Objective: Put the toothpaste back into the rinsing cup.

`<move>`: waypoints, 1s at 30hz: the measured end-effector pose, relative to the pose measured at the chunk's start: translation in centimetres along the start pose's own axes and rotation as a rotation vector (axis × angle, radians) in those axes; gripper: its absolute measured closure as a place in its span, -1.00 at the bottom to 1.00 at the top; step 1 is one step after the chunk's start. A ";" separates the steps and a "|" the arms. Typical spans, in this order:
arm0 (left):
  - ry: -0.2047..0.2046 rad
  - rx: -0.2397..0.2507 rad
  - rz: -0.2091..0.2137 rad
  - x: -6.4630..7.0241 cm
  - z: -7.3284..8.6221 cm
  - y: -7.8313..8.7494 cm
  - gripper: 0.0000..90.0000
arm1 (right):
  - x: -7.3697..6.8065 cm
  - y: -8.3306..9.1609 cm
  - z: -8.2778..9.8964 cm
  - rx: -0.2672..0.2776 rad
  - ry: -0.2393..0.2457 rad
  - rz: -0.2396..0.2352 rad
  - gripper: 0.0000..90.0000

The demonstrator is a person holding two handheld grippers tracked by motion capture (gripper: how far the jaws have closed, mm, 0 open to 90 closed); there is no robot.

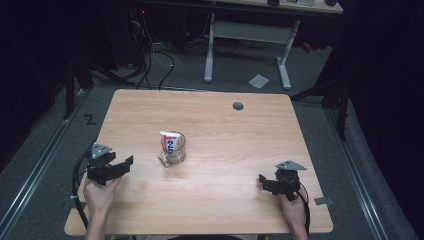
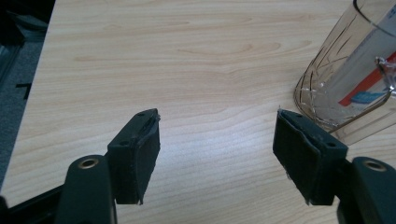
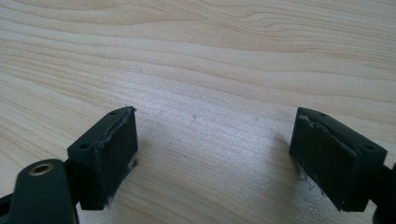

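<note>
Grippers, left (image 1: 129,161) and right (image 1: 261,179), rest spread and empty; we judge the cup (image 1: 173,149) (tube (image 1: 169,140) inside) awaits approach.

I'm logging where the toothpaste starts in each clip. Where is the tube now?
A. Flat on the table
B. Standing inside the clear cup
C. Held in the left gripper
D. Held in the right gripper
B: the toothpaste tube stands inside the clear cup, and both grippers are open with nothing between their jaws.

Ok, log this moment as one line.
left claw: open, empty | right claw: open, empty | glass mug: upright mid-table, toothpaste tube inside
</note>
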State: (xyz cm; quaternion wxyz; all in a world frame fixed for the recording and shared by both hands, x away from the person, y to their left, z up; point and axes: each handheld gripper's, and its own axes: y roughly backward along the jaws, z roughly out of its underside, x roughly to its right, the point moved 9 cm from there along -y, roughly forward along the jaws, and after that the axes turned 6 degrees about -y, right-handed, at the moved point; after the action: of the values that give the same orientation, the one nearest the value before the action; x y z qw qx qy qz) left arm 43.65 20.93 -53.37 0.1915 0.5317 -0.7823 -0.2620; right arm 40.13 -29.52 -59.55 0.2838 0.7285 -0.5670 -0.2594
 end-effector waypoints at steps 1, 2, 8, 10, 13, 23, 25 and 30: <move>0.000 0.000 0.000 0.0 0.0 0.0 -0.28 | 0.0 0.0 0.0 0.000 0.000 0.000 -0.67; 0.004 -0.005 0.003 0.1 0.2 -0.2 -0.28 | 0.0 0.0 0.0 0.000 0.000 0.000 -0.67; 0.011 -0.018 0.008 0.2 0.7 -0.7 -0.28 | 0.0 0.0 0.0 0.000 0.002 0.000 -0.67; 0.018 -0.021 0.013 0.2 0.9 -0.9 -0.28 | 0.0 0.0 0.0 0.000 0.000 0.000 -0.67; 0.021 -0.029 0.017 0.3 1.2 -1.2 -0.28 | 0.0 0.0 0.0 0.000 0.000 0.000 -0.67; 0.010 -0.059 0.018 0.9 2.2 -2.5 -0.26 | 0.0 0.0 0.0 0.000 0.000 0.000 -0.67; 0.007 -0.064 0.018 1.0 2.3 -2.7 -0.27 | 0.0 0.0 0.0 0.000 0.001 0.000 -0.67; -0.006 -0.076 0.002 1.2 2.5 -3.4 -0.26 | 0.0 0.0 0.0 0.000 0.003 -0.001 -0.67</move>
State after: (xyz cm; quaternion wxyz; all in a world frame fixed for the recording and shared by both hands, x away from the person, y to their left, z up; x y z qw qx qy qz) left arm 44.22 19.35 -57.39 0.2091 0.5226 -0.7729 -0.2929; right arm 40.12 -29.51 -59.55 0.2843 0.7292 -0.5662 -0.2586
